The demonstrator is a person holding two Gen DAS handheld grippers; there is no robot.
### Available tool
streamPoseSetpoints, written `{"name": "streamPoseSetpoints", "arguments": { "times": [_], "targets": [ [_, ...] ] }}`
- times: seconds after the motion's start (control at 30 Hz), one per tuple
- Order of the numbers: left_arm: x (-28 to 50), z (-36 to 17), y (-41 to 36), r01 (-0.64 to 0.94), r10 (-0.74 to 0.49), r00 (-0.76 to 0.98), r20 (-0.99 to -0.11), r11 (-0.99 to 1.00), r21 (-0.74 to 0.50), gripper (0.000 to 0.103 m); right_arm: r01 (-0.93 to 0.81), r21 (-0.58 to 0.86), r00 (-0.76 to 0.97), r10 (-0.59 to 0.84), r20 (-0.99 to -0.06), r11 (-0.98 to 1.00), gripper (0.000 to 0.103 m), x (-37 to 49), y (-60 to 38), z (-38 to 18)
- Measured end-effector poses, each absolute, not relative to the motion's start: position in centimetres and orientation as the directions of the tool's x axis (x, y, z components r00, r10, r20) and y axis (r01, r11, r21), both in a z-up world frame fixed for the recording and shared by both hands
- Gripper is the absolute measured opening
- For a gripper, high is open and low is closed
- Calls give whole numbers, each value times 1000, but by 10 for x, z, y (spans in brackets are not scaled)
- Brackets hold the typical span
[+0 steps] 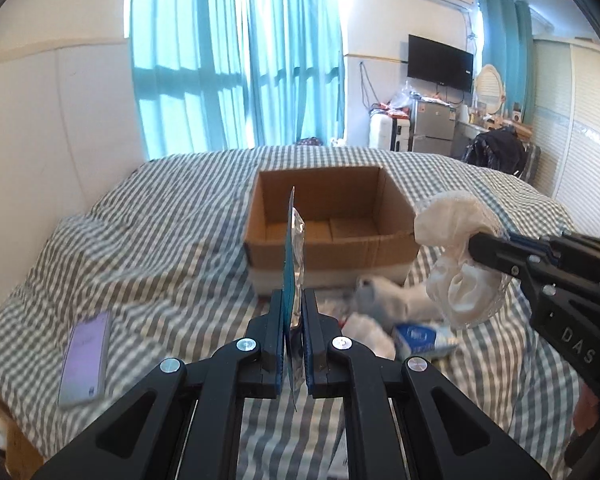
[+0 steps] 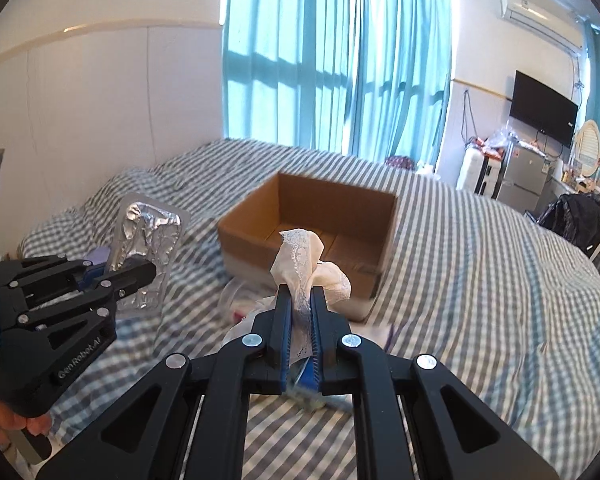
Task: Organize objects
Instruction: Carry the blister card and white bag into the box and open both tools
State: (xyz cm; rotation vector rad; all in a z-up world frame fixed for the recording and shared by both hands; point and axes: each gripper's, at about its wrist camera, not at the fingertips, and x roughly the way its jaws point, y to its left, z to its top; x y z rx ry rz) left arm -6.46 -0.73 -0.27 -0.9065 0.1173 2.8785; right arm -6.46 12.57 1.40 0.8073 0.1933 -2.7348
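My left gripper (image 1: 293, 304) pinches a foil blister pack (image 2: 148, 248) (edge-on) before the cardboard box (image 1: 328, 216); my right gripper (image 2: 300, 300) clamps white lace cloth (image 2: 304, 264) just right of it.

We see a grey-and-white gingham bedcover (image 1: 148, 232) under everything. The cardboard box (image 1: 328, 216) at our twelve o'clock is plain brown inside, with a pale, whitish band along its base. The blister pack (image 2: 148, 232) shows crinkled silver foil on one face and a teal-blue edge on the other. The lace cloth (image 2: 304, 264) is cream-white with a fine lace pattern. The left gripper (image 1: 293, 320) and the right gripper (image 2: 300, 312) are black with blue finger pads. At our eight o'clock the phone (image 1: 86, 360) glows pale lilac. The curtains (image 1: 236, 52) at eleven o'clock are turquoise, the TV (image 1: 440, 62) at two o'clock black.
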Motion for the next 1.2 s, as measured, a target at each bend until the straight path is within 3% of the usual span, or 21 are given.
{"name": "streamPoseSetpoints", "arguments": {
  "times": [0.57, 1.2],
  "targets": [
    [-191, 9, 19, -174, 146, -800, -582, -985, -9, 7, 296, -77, -831, -217, -512, -952, 8, -188, 140, 45],
    [-269, -49, 22, -169, 99, -736, -669, -985, 40, 7, 321, -14, -749, -245, -616, -947, 8, -297, 138, -23]
  ]
}}
